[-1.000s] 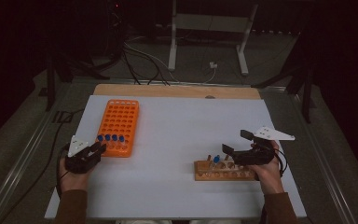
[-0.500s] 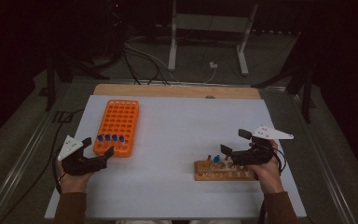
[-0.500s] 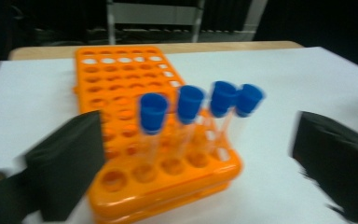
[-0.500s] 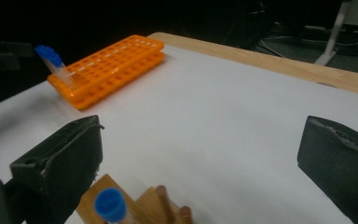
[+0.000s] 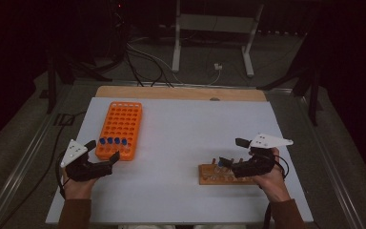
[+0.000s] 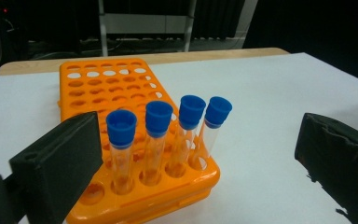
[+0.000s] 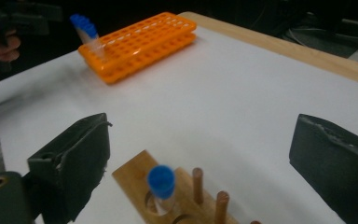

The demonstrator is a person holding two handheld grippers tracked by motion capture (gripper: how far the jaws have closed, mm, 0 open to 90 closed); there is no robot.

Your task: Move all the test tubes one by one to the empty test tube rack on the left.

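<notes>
Wooden rack (image 7: 177, 196): cut off by the bottom edge in the right gripper view, near end unseen; its blue-capped tube (image 7: 161, 183) soft-focus, contents not readable; from above, the rack's (image 5: 221, 174) right end hidden behind the right gripper (image 5: 232, 164); tubes too small to count there. Orange rack (image 6: 135, 140): near-left corner hidden behind a pad in the left gripper view.
</notes>
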